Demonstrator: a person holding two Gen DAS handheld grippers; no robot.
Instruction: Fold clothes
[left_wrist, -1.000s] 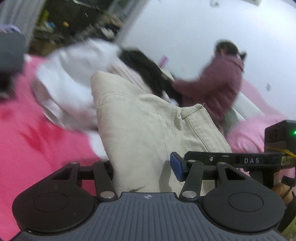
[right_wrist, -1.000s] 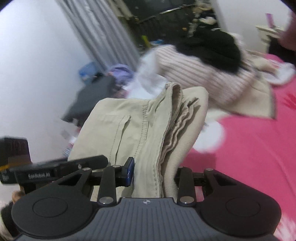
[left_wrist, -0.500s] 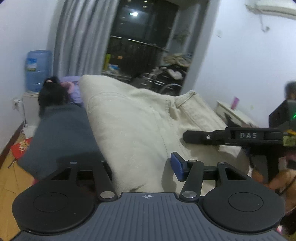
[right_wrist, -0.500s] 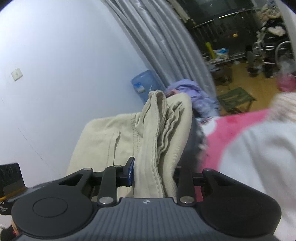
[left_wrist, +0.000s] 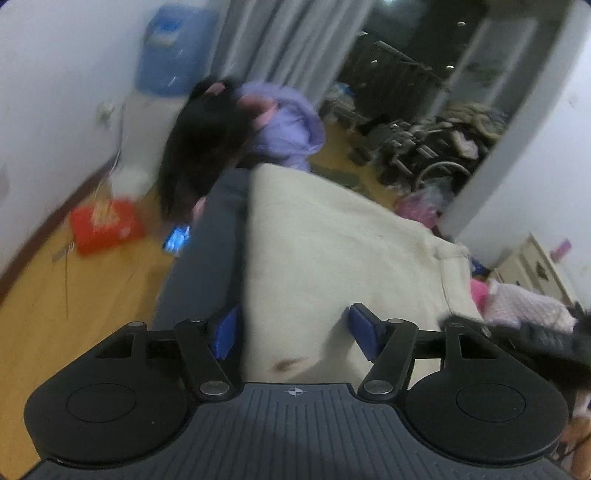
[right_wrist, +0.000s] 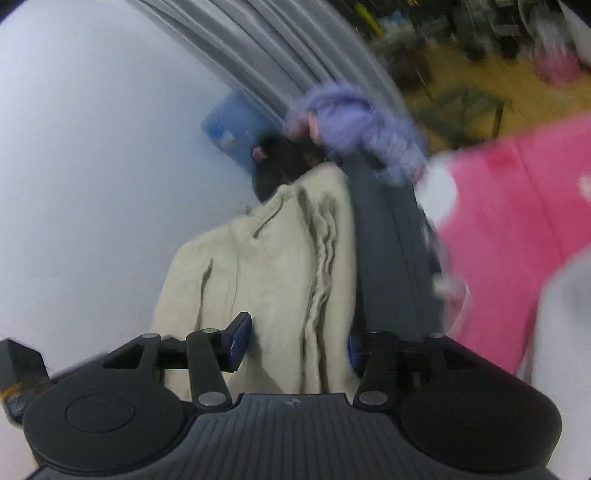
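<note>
left gripper (left_wrist: 293, 332) clamped on folded beige trousers (left_wrist: 332, 266), right gripper (right_wrist: 295, 341) clamped on stacked edges (blurry), grey garment (right_wrist: 391, 258) beside

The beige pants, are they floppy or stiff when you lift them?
Probably floppy but thick: the beige pants sag in folds between both tools. Several bunched layers suggest they are fairly heavy. The rough-looking cloth likely won't slip from the left tool or right tool.

trousers (left_wrist: 332, 266): beige matt woven cloth, stitched seams | floor (left_wrist: 55, 302): glossy wood | bedspread (right_wrist: 517, 236): pink cloth
</note>
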